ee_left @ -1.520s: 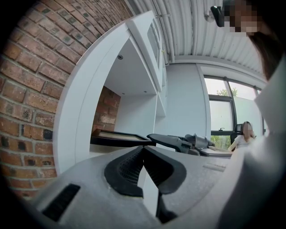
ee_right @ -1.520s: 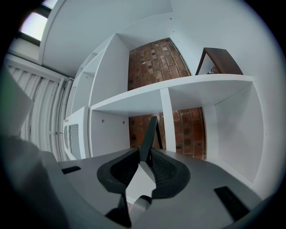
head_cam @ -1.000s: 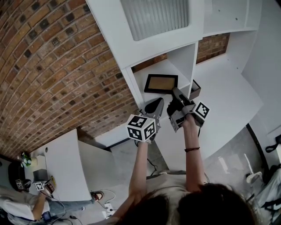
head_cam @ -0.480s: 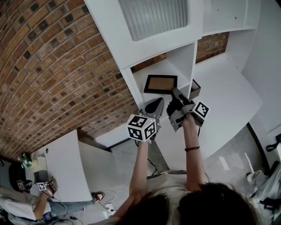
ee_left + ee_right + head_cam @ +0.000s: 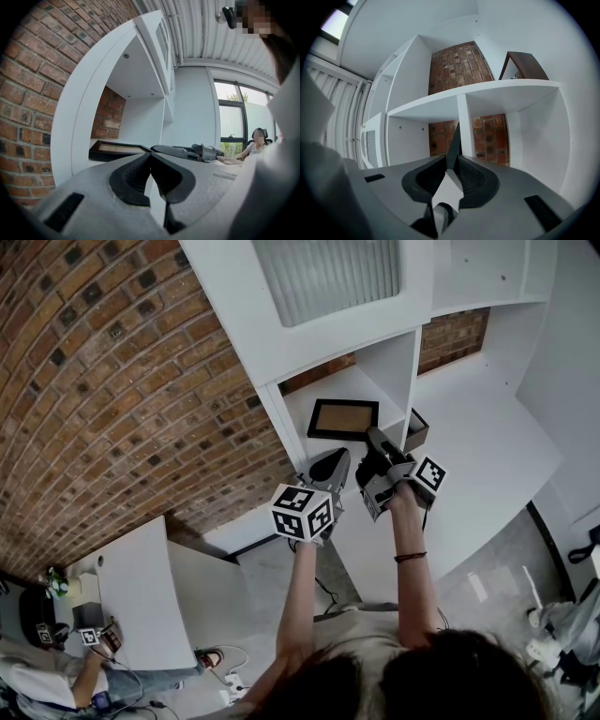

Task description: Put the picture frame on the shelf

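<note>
The picture frame (image 5: 344, 418), dark with a tan middle, lies flat inside a white shelf compartment (image 5: 389, 371). My right gripper (image 5: 373, 438) reaches to its near right corner. In the right gripper view the frame (image 5: 455, 136) shows edge-on as a thin dark blade pinched between the pads, with the gripper (image 5: 453, 157) shut on it. My left gripper (image 5: 337, 459) hangs just below the compartment's front edge, shut and empty (image 5: 150, 157). From the left gripper view the frame (image 5: 116, 149) rests on the shelf floor with the right gripper (image 5: 187, 151) beside it.
A small brown open box (image 5: 415, 430) stands in the neighbouring compartment to the right, seen higher up as the brown box (image 5: 524, 65). Brick wall (image 5: 112, 381) fills the left. A white divider (image 5: 281, 423) bounds the compartment on the left. A low white table (image 5: 141, 596) is below.
</note>
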Demonstrator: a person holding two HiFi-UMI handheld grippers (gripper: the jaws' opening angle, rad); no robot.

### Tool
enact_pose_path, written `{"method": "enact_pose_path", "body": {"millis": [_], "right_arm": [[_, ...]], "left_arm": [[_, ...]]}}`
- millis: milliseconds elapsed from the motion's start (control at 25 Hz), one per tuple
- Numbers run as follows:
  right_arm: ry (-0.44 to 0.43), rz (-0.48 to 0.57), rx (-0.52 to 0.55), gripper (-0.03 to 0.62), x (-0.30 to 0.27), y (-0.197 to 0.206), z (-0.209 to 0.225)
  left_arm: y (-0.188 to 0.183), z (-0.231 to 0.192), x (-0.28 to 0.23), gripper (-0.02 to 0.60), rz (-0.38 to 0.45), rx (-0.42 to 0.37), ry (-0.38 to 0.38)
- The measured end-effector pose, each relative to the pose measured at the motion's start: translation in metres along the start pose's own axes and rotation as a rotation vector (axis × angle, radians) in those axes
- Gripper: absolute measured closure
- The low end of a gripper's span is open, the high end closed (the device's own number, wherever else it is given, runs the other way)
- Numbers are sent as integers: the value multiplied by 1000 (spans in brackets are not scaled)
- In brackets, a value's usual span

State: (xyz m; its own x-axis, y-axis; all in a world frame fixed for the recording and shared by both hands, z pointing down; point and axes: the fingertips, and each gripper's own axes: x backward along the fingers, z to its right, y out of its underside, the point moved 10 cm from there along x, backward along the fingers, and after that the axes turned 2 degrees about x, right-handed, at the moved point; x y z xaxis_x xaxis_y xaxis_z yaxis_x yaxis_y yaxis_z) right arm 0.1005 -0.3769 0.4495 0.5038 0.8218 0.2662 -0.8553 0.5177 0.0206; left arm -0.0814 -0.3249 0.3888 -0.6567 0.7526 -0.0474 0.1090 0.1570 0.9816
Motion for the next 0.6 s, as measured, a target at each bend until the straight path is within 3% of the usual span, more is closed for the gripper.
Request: {"method": "enact_pose_path", "body": {"millis": [600], "right_arm": [[13,-9,9,517,1,-1,1]], "left_arm": [[0,1,-2,571,-3,0,0]]}}
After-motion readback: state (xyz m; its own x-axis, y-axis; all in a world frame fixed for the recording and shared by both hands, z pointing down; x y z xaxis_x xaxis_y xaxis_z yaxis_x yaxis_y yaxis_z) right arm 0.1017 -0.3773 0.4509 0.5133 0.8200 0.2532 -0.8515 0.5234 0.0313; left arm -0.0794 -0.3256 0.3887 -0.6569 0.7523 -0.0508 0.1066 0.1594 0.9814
